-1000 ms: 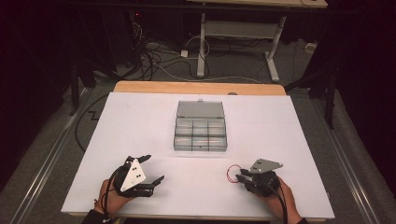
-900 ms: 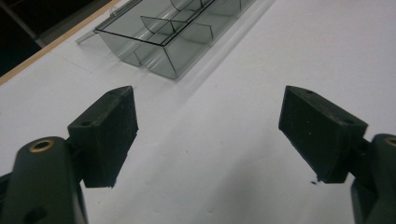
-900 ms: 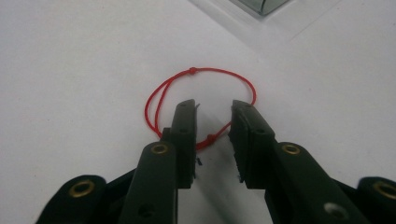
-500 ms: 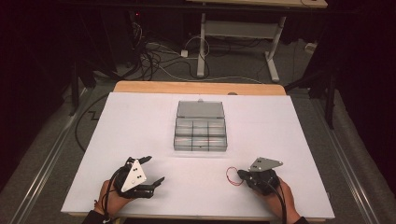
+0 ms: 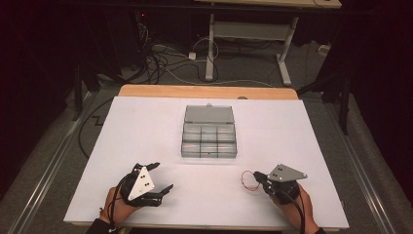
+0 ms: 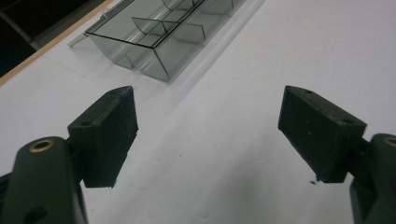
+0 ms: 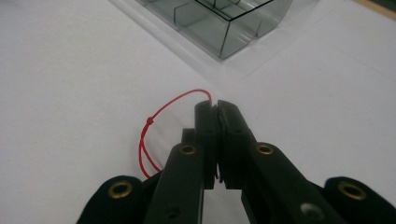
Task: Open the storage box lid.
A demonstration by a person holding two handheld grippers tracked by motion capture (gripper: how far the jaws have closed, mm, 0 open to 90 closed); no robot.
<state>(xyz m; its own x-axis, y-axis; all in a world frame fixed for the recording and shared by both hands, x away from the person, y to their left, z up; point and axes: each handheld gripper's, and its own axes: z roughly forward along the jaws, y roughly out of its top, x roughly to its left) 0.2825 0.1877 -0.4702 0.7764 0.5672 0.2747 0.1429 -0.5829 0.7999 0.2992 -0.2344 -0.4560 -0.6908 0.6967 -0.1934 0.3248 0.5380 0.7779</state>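
- My right gripper [image 5: 258, 178] sits low on the right side of the white table [image 5: 146, 126], close to the near edge, and it's clamped tight on a loop of red string [image 5: 249, 181]. In the right gripper view the string [image 7: 156, 125] runs into the pinched tips and curls out to the left across the table top.
- My left gripper [image 5: 160, 178] rests near the front-left edge, jaws spread wide with nothing between them.
- The clear plastic box [image 5: 209, 140], lid flipped back, sits mid-table, well apart from both grippers. Its near corner shows just ahead of the right gripper [image 7: 215, 109] and further ahead of the left one [image 6: 205, 126].
- Plenty of bare white surface between the grippers and the box, and out to both side edges. A wooden strip [image 5: 204, 91] borders the far edge.
- Versus a second ago: the right jaws have just been closing and are now squeezed onto the string. Left gripper and box sit where they were.
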